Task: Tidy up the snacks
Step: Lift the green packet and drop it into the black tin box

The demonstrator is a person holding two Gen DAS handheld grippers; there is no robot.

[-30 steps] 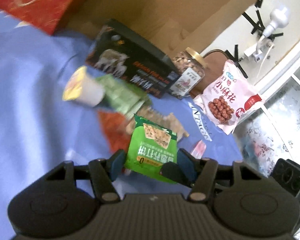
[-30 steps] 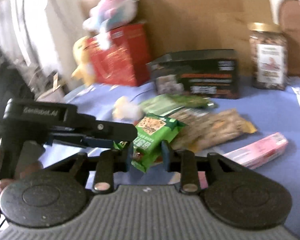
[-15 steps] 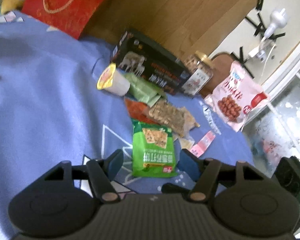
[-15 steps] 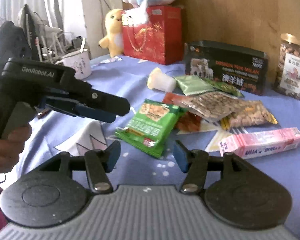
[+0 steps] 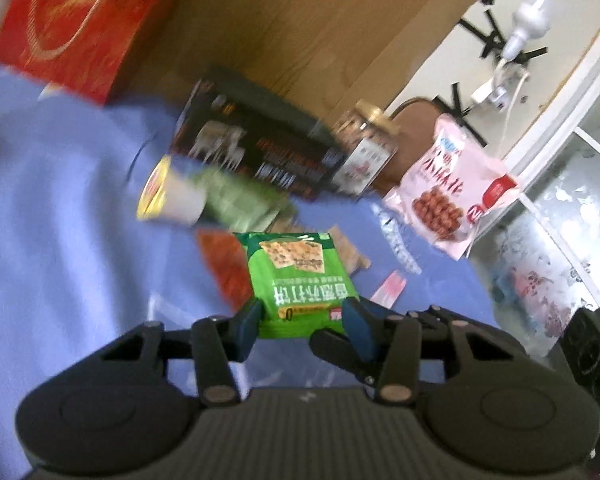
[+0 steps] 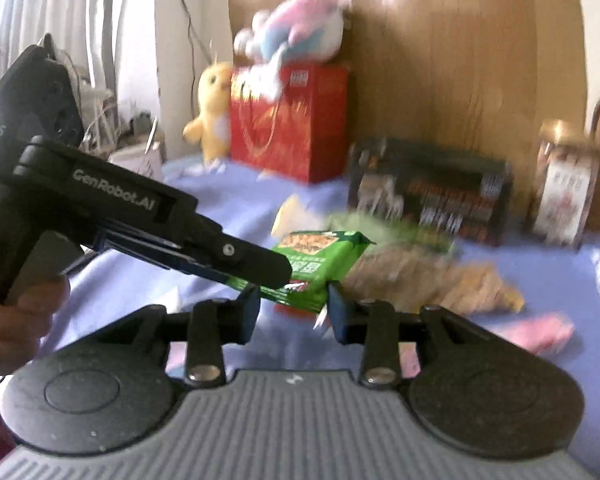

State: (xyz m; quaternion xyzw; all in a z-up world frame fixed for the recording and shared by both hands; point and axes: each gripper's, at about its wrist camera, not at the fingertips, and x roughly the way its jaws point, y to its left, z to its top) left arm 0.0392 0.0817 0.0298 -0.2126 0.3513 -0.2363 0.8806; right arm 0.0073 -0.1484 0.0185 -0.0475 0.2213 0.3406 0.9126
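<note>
While shut, glass jar [image 5: 364,152] of nuts.

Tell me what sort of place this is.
Most likely a room in a home: plush toys on a red gift bag, a curtained window, and snacks strewn over a blue cloth.

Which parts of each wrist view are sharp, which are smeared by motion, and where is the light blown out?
Left wrist view: green cracker packet readable, black box and cup smeared. Right wrist view: left tool crisp, jar and plush toy blurred, window at upper left washed out.
</note>
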